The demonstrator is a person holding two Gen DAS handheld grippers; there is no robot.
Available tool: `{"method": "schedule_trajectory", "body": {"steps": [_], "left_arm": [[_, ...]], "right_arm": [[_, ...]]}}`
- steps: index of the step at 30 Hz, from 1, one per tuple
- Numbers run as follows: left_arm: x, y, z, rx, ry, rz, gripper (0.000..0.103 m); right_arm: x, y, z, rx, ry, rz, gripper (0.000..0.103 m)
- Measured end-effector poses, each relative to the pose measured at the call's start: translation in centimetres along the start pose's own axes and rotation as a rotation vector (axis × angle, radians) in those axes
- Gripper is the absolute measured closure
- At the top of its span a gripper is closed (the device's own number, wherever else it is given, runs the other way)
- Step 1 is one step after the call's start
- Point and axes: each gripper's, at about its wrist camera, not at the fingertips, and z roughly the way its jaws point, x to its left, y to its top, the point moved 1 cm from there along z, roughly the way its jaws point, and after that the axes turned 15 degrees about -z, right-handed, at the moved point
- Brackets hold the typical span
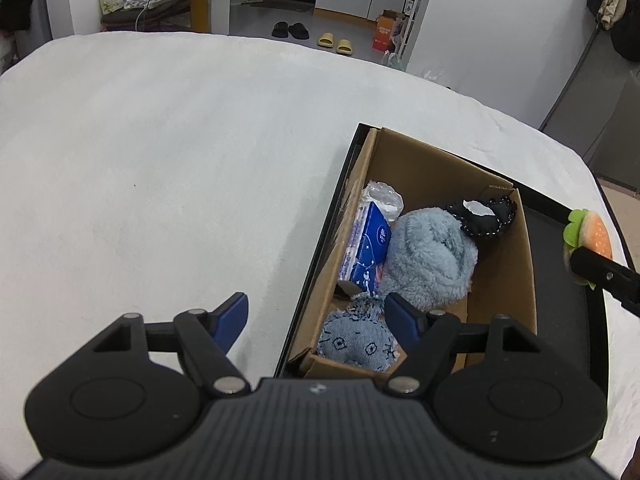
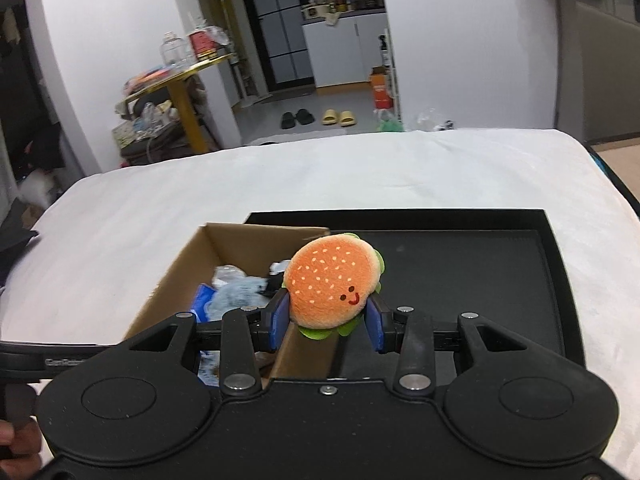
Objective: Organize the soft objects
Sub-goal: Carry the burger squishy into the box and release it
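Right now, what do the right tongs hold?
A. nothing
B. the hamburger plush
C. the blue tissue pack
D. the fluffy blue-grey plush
B: in the right wrist view the hamburger plush sits pinched between the blue pads of the right tongs, above the edge of the cardboard box; the blue-grey plush and tissue pack lie inside the box.

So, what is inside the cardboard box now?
The cardboard box holds a blue tissue pack, a fluffy blue plush, a denim toy and a black mask-like piece. Anything underneath them is hidden.
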Motion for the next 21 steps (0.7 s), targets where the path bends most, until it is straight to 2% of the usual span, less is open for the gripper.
{"method": "schedule_trajectory", "body": {"steps": [4, 7, 10, 12, 15, 17, 19, 20, 21], "left_arm": [[0.4, 0.1, 0.3, 0.006, -0.013, -0.015, 0.037], [0.8, 0.1, 0.5, 0.016, -0.027, -0.023, 0.045], [1.1, 0.2, 0.8, 0.025, -0.04, -0.031, 0.06], [1.5, 0.3, 0.9, 0.034, -0.048, -0.045, 0.074], [2.0, 0.4, 1.1, 0.046, -0.068, -0.065, 0.086], [2.2, 0.5, 1.0, 0.051, -0.087, -0.069, 0.09], [2.2, 0.4, 0.9, 0.055, -0.106, -0.067, 0.09], [2.2, 0.3, 0.9, 0.055, -0.114, -0.064, 0.09], [2.1, 0.3, 0.9, 0.053, -0.115, -0.061, 0.09]], "right_arm": [[0.8, 0.2, 0.2, 0.011, 0.016, -0.021, 0.064], [1.7, 0.3, 0.3, 0.021, 0.036, -0.04, 0.064], [2.7, 0.3, 0.4, 0.032, 0.057, -0.061, 0.064], [3.2, 0.2, 0.5, 0.041, 0.07, -0.07, 0.064], [4.3, 0.3, 0.6, 0.054, 0.085, -0.089, 0.064], [4.9, 0.3, 0.5, 0.06, 0.091, -0.097, 0.063], [5.3, 0.3, 0.5, 0.063, 0.1, -0.104, 0.06], [5.5, 0.2, 0.6, 0.067, 0.1, -0.106, 0.056], [5.7, 0.1, 0.7, 0.072, 0.1, -0.108, 0.047]]}}
